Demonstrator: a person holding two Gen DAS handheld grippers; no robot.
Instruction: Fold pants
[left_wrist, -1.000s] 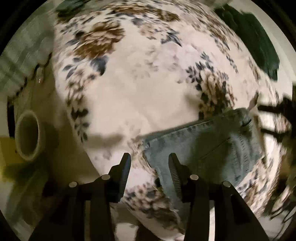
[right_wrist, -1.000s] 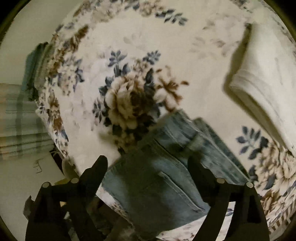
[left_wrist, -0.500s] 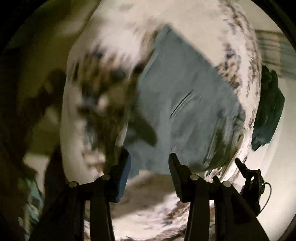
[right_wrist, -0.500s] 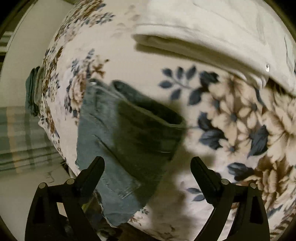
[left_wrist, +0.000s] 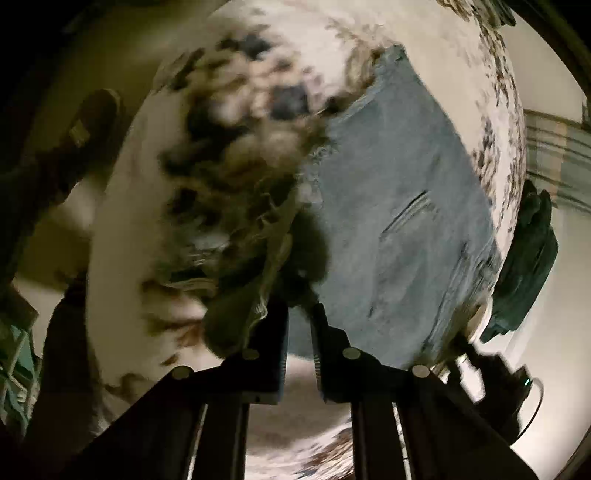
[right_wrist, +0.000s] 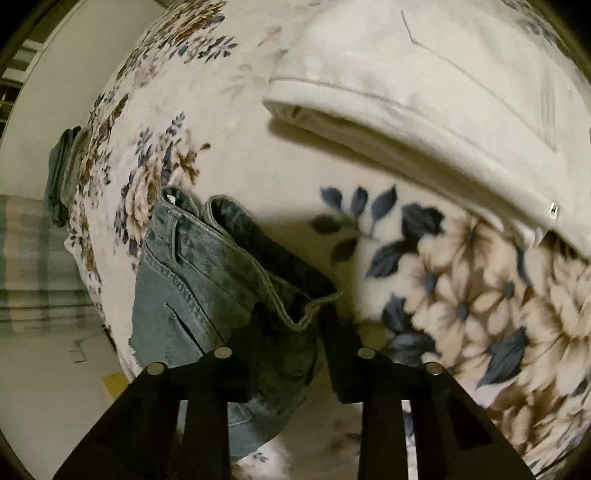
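Light blue denim shorts (left_wrist: 399, 221) lie flat on a floral blanket (left_wrist: 236, 122). My left gripper (left_wrist: 299, 314) stands at their frayed hem corner, its jaws nearly together around the denim edge. In the right wrist view the shorts (right_wrist: 207, 280) show their open waistband, and my right gripper (right_wrist: 291, 317) has closed in around the waistband's rumpled edge.
A folded white pair of pants (right_wrist: 443, 96) lies on the blanket beyond the right gripper. A dark green garment (left_wrist: 528, 258) hangs off the bed's far edge, also in the right wrist view (right_wrist: 61, 170). A plaid curtain (right_wrist: 26, 258) stands beside the bed.
Both grippers have narrowed from open to closing on the shorts. The left one moved to the hem corner, the right one came down onto the waistband.
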